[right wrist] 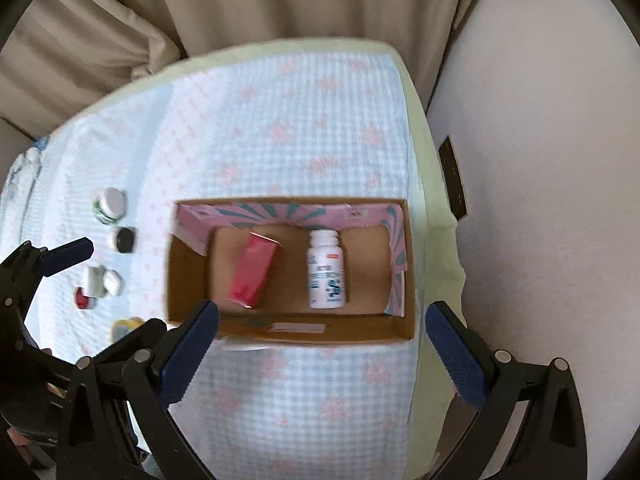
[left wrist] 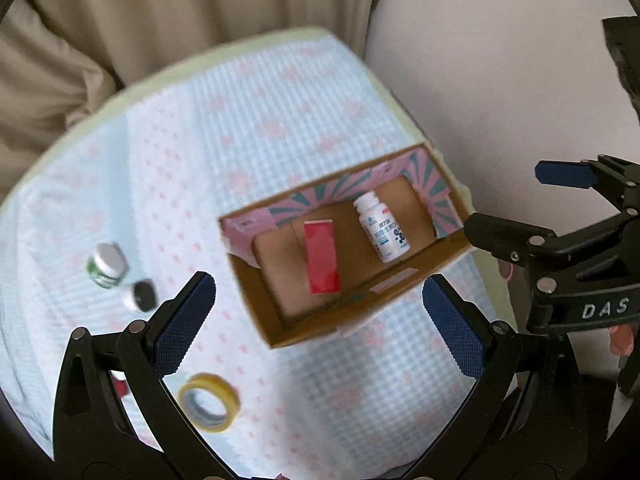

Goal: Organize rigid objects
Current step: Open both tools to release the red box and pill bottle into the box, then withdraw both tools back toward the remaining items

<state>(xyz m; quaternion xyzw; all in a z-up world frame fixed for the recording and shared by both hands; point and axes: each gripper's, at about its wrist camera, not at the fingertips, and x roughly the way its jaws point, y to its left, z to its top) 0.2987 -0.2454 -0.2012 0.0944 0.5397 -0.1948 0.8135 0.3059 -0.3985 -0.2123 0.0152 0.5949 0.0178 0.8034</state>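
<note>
1. While both claws hang above the worktop (right wrist: 280, 128), the left claw (left wrist: 320, 312) is spread wide and holds nothing.
2. Likewise, the right claw (right wrist: 322, 332) gapes apart, empty.
3. Inside the cardboard box (right wrist: 188, 276) lie a red carton (right wrist: 254, 276) and a white pill bottle (right wrist: 326, 272), apart from each other.
4. Left of the box on the checked cloth (left wrist: 280, 120) stand a green-labelled jar (left wrist: 106, 266) and a black-capped jar (left wrist: 140, 294), close together.
5. A yellow tape roll (left wrist: 208, 402) lies nearer the left claw.
</note>
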